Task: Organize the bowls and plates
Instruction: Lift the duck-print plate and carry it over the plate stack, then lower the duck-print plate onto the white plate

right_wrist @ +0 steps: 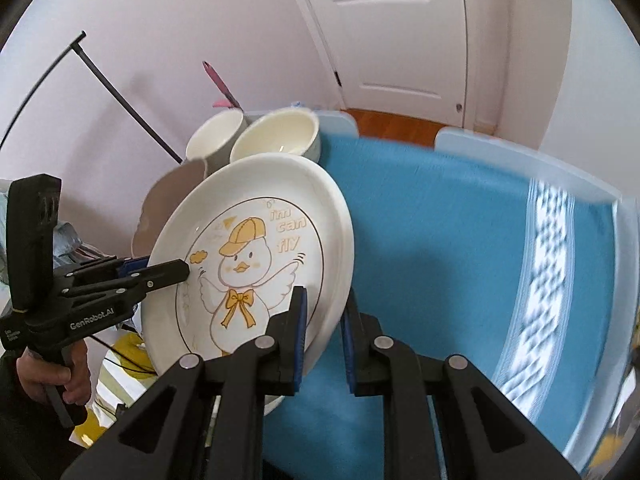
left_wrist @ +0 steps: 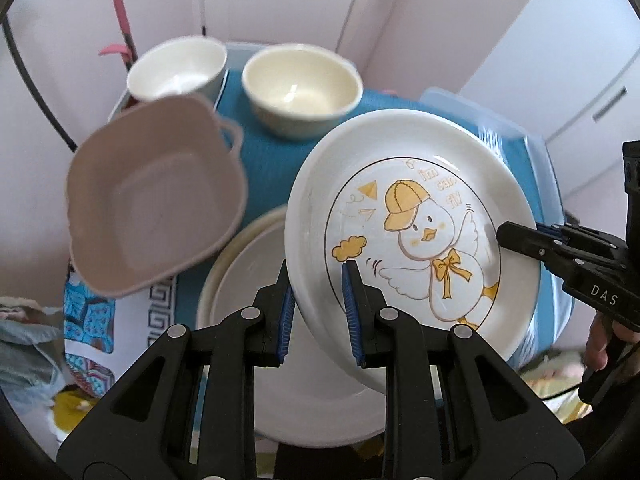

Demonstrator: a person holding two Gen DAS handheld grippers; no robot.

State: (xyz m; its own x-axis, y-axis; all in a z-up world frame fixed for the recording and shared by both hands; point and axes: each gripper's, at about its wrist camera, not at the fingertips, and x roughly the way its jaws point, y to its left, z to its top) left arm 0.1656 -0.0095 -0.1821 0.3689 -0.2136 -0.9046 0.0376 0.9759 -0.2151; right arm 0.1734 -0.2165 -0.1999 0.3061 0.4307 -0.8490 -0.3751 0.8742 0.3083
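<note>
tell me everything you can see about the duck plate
The duck plate is round, glossy white, ceramic-looking, with a thin dark ring around a cartoon duck in a yellow cap and bow, lettered "i'm can fly". It is tilted, lifted clear of the blue cloth. The left gripper and right gripper clamp opposite edges of its rim.

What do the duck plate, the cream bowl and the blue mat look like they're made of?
Duck plate: probably glazed ceramic, or possibly melamine; it is glossy white, with bright reflections over the printed duck.
Cream bowl: likely glazed ceramic; it has thick walls and a shiny highlight inside.
Blue mat: woven fabric with a matte ribbed texture and a paler woven stripe.
</note>
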